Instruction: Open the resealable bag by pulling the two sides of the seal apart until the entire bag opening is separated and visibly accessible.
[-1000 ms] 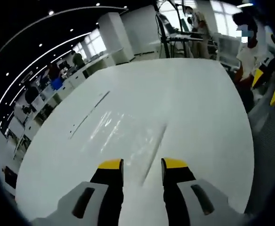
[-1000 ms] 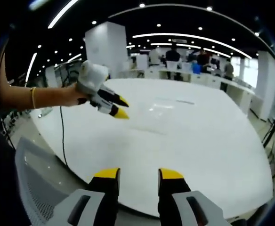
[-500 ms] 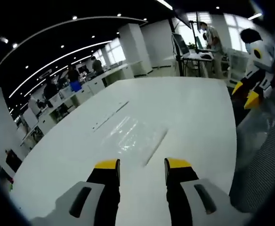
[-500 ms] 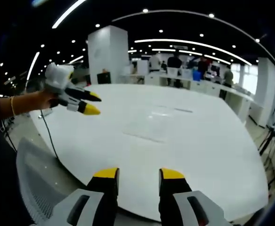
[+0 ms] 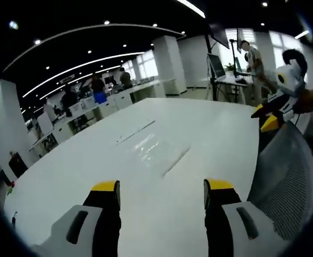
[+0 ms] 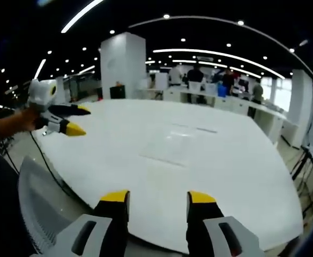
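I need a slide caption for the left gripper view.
Left claw open above a white table, clear resealable bag lying flat ahead, right claw at the right.

clear resealable bag (image 5: 159, 152), flat on white table (image 5: 81, 176), untouched
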A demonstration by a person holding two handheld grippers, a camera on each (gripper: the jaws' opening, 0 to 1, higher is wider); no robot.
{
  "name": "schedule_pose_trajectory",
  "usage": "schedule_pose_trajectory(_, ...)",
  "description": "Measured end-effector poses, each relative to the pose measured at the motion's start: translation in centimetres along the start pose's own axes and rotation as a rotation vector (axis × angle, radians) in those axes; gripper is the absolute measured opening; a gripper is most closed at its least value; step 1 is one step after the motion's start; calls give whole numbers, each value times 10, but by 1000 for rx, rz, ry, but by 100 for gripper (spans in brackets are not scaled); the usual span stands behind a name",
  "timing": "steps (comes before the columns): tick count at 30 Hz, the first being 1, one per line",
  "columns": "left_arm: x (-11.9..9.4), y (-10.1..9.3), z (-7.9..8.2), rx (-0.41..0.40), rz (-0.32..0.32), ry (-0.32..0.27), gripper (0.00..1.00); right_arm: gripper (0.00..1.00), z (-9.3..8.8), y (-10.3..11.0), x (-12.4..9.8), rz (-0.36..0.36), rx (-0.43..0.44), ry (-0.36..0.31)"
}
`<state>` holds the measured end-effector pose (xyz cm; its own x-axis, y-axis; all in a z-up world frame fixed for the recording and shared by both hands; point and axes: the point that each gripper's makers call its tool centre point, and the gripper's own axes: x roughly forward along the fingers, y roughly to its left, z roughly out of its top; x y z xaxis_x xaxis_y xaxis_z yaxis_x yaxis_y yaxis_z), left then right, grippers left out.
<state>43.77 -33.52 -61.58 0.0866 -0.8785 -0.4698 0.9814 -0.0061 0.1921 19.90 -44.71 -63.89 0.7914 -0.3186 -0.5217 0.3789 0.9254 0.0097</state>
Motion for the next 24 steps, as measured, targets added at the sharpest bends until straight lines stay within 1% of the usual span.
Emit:
schedule_pose_trajectory(3, -11, -2, -10, -46, 5, -5, 67, 41, -2, -1, 0, 0, 10, 10)
schedule_pose_trajectory(7, -28, -7, -19, -59, 13, 3, 73, 41, 2, -4, -3, -15, 34, -1)
schedule_pose_trajectory(9, -32, -8, -22, -69, 11, 0, 75, 41, 2, -4, -5, -18, 42, -7)
schedule_pose_trajectory(11, -40, -9, -25, -117, 12, -18, 78, 41, 2, -3, -7, -21, 44, -10)
schedule_pose_trajectory(13, -44, -9, -28, -135, 20, -23, 81, 41, 2, -3, -8, -24, 42, -9)
schedule_pose_trajectory(17, -50, -12, -38, -139, 44, -10, 82, 43, 0, 0, -13, -35, 41, -11)
schedule_pose_trajectory(19, -52, -14, -48, -103, 56, 31, 82, 43, -2, 3, -15, -33, 44, -4)
schedule_pose_trajectory(20, -52, -16, -48, -102, 54, 32, 82, 43, -2, 4, -16, -34, 43, -3)
schedule_pose_trajectory(22, -53, -20, -48, -128, 41, 19, 82, 43, -3, 5, -19, -41, 46, -3)
schedule_pose_trajectory(24, -52, -23, -49, -129, 35, 21, 83, 43, -3, 6, -19, -44, 53, -6)
